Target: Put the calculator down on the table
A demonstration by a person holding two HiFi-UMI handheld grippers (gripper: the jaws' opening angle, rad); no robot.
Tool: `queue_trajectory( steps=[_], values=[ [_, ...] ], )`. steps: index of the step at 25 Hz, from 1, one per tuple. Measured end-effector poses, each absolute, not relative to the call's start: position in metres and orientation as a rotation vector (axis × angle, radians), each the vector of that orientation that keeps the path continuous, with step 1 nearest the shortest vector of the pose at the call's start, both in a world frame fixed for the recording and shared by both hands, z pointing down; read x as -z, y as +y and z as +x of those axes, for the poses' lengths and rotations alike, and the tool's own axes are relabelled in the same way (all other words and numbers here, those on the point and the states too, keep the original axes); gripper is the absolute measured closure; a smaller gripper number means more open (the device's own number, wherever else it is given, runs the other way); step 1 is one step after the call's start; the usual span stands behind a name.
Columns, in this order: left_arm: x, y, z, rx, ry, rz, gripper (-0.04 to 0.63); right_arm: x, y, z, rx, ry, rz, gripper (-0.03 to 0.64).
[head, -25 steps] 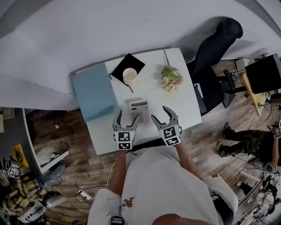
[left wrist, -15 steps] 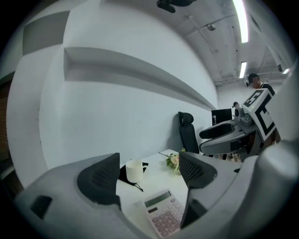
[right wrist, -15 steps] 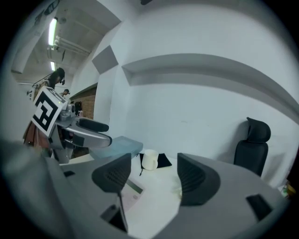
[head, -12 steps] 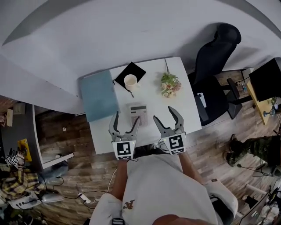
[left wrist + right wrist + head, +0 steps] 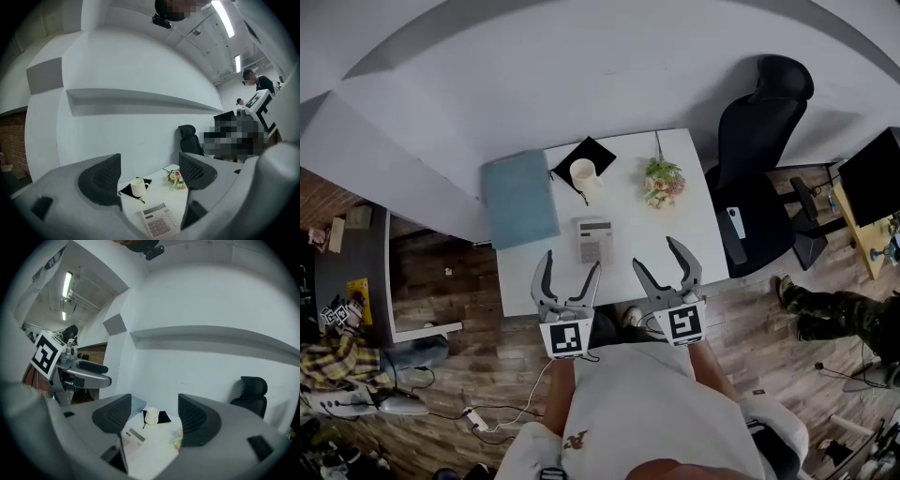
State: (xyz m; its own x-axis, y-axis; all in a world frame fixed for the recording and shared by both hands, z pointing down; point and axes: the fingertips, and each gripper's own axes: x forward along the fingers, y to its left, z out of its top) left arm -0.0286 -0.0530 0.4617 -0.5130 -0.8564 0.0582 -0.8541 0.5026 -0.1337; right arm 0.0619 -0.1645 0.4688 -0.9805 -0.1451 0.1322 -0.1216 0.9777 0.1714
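White table (image 5: 630, 225), calculator (image 5: 596, 240) lying flat on it near the front edge. Left gripper (image 5: 570, 266) and right gripper (image 5: 660, 257) both gape wide, holding nothing, hovering just short of it.

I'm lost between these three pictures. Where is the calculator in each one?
Head view: the calculator lies face up, just above the middle of the picture.
Left gripper view: at the bottom edge, a little right of centre.
Right gripper view: low and left of centre, partly cut off by the jaw on that side.
Shared landmark: the white mug, which stands beyond the calculator in every view.
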Motion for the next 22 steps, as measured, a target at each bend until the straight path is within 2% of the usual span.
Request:
queue_trajectory(
  steps=[8, 22],
  values=[
    [-0.461, -0.046, -0.008, 0.267, 2.717, -1.535, 0.202, -0.470, -0.161, 0.082, 0.216, -2.977, 0.206, 0.306],
    [-0.463, -0.062, -0.039, 0.277, 2.695, -1.519, 0.206, -0.465, -0.180, 0.056, 0.260, -2.965, 0.209, 0.308]
  ],
)
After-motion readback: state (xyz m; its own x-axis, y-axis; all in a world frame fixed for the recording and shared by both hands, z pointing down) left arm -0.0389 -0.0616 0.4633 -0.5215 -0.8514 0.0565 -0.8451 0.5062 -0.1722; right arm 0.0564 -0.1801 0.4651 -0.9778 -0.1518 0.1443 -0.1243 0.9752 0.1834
